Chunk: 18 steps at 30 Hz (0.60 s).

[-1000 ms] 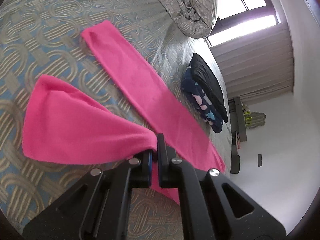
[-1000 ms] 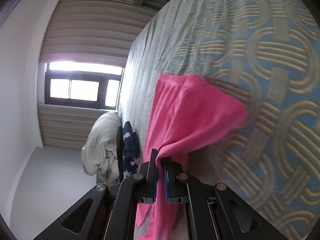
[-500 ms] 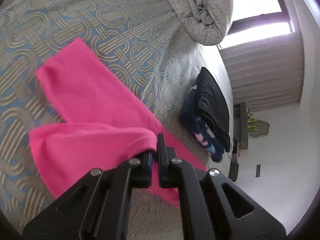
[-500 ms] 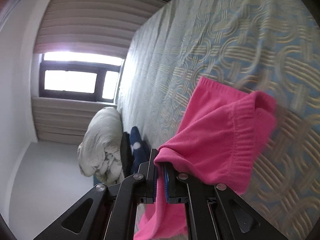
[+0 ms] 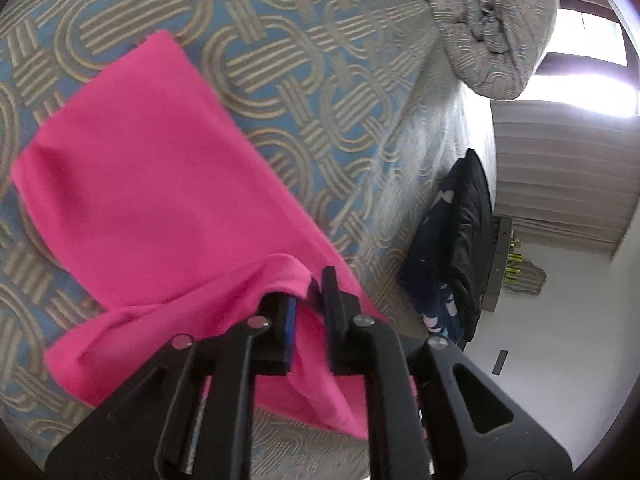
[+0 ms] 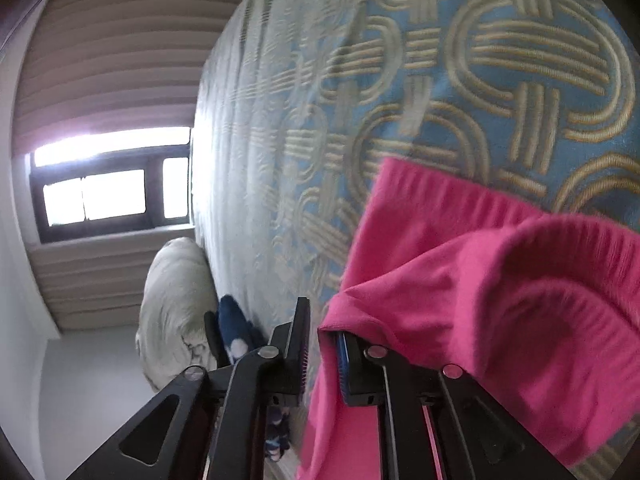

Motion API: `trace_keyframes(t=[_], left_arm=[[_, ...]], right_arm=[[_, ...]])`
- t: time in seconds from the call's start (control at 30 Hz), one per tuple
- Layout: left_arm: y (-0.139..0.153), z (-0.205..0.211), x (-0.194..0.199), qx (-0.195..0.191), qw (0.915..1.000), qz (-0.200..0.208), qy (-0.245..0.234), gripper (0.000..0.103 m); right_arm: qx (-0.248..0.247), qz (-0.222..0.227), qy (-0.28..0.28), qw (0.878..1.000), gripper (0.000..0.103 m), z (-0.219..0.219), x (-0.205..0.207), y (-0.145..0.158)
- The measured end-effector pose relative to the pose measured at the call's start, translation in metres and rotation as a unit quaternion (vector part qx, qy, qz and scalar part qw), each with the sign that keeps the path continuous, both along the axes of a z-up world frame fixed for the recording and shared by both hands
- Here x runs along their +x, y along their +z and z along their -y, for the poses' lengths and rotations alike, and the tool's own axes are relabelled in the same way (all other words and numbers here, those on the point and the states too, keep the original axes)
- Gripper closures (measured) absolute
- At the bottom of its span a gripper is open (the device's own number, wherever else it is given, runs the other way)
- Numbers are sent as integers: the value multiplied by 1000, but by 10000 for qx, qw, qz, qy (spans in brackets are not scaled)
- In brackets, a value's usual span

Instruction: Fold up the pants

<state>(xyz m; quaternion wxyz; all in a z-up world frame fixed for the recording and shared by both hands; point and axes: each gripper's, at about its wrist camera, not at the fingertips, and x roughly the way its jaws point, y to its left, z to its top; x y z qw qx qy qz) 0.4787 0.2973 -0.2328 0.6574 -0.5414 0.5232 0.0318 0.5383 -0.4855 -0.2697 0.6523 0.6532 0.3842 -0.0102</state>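
Bright pink pants (image 5: 152, 184) lie on the patterned bedspread, one leg folded over the other. My left gripper (image 5: 310, 292) is open; a loose fold of pink cloth drapes over its left finger and hangs in the gap. In the right wrist view the elastic waistband end of the pants (image 6: 500, 280) bunches over the right finger. My right gripper (image 6: 320, 328) is open, with the cloth edge resting against the right pad and slipping down between the fingers.
The blue and beige patterned bedspread (image 5: 304, 60) fills both views. A rolled grey duvet (image 5: 492, 20) lies at the far end, also in the right wrist view (image 6: 176, 312). Dark folded clothes (image 5: 456, 256) sit near the bed edge. A window (image 6: 108, 196) lies beyond.
Both grippers carried the held pants edge across over the other leg, then opened their jaws. The cloth now hangs loose on the fingers instead of being pinched.
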Motion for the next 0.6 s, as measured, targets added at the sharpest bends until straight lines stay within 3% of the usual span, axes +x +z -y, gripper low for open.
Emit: trace_keyframes(t=[0.03, 0.13, 0.23, 0.3, 0.37, 0.4, 0.5, 0.6], left_arm=[[3, -5, -2, 25, 10000, -59, -9, 73], [25, -34, -12, 142, 9997, 66, 165, 59], [59, -70, -26, 676, 9969, 240, 310, 43], [80, -96, -46, 1032, 9928, 354, 484, 43], [90, -111, -65, 1123, 9909, 455, 583, 43], [91, -117, -76, 1140, 9903, 570, 549, 43], [86, -116, -94, 1304, 9889, 663, 273, 43], [68, -98, -99, 1286, 9881, 790, -286, 43]], right_arm=[[160, -7, -67, 9998, 89, 4, -1, -5], [337, 38, -165, 9993, 84, 7, -6, -8], [209, -22, -133, 9997, 78, 5, -2, -2], [83, -150, -93, 9998, 75, 0, 2, 3], [14, -182, -155, 9997, 71, -4, -1, 10], [-35, -129, -245, 9996, 62, -7, -5, 18], [-334, 22, -421, 9986, 42, -18, -21, 43], [-722, 51, -30, 9974, 42, -46, -29, 69]])
